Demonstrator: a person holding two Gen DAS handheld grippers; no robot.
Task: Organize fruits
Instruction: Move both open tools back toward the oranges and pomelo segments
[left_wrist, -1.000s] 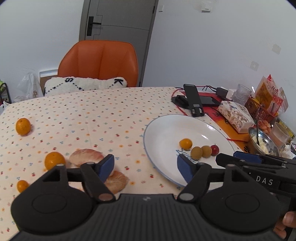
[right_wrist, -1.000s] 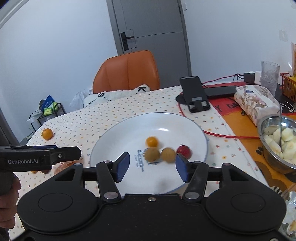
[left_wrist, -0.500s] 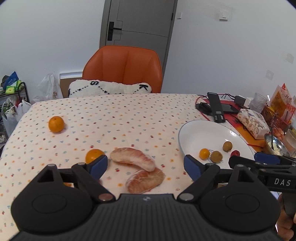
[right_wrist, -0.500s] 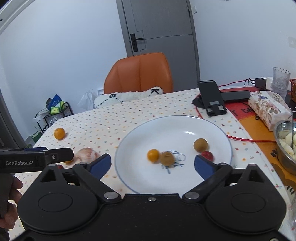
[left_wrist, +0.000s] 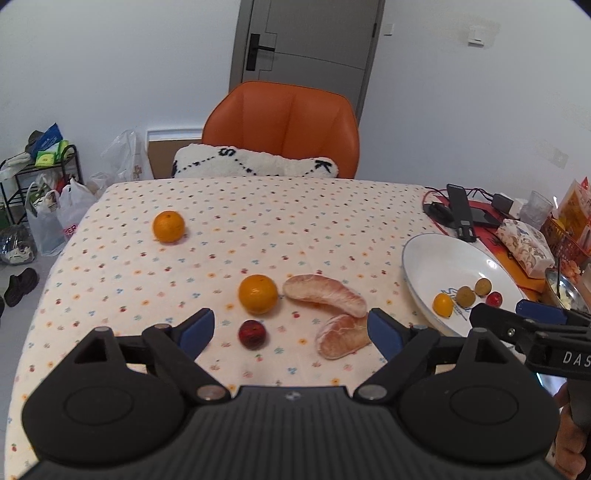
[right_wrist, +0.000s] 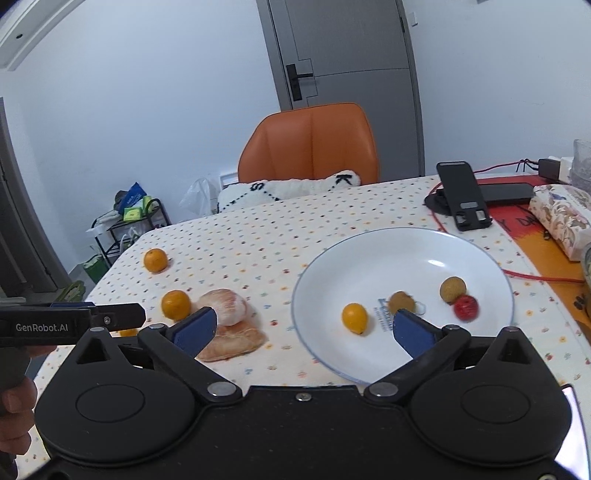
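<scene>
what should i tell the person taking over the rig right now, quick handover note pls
Left gripper: open, empty, over the cloth above the dark red fruit.
Right gripper: open, empty, at the near rim of the white plate.
Done: four small fruits on the plate: orange one, two brownish, red one.
Left: two oranges, two peeled pomelo segments and the dark red fruit lie on the tablecloth. A bit of orange shows behind the left gripper in the right wrist view; unclear.

Plate (right_wrist: 480, 243): glossy white glaze. Table (left_wrist: 295, 221) cover: matt printed cloth. Chair (left_wrist: 284, 125): smooth orange leather-like. Cushion (left_wrist: 258, 166): fluffy pile.
</scene>
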